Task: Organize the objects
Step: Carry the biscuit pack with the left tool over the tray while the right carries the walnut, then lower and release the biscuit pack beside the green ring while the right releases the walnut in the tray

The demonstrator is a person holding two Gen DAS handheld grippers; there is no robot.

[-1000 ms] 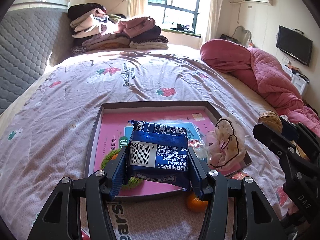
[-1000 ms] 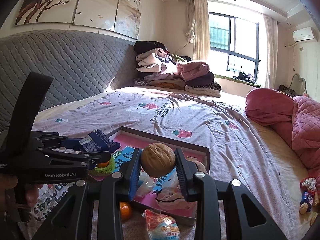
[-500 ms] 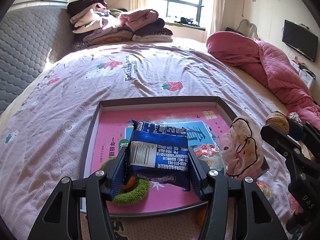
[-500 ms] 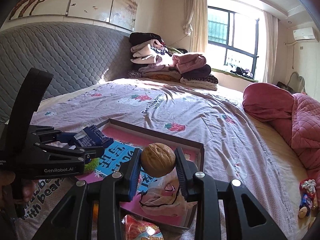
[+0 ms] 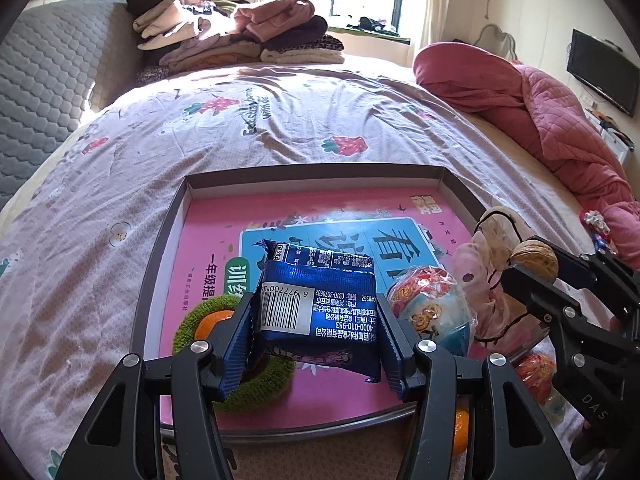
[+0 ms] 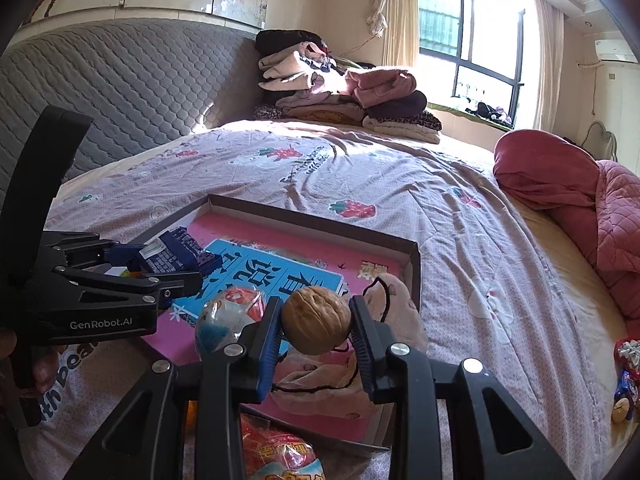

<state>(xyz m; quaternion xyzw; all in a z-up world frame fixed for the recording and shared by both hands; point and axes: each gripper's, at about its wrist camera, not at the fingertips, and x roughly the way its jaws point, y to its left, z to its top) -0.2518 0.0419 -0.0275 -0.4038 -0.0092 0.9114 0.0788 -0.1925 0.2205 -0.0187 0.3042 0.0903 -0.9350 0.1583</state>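
Grippers were both loaded above the tray: the left gripper clamped a light, crinkly blue snack packet across its sides; the right gripper pinched a hard, round walnut, likely to slip.

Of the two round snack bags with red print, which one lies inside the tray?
The snack bag beside the blue packet; the other bag lies on the bedsheet outside the tray.
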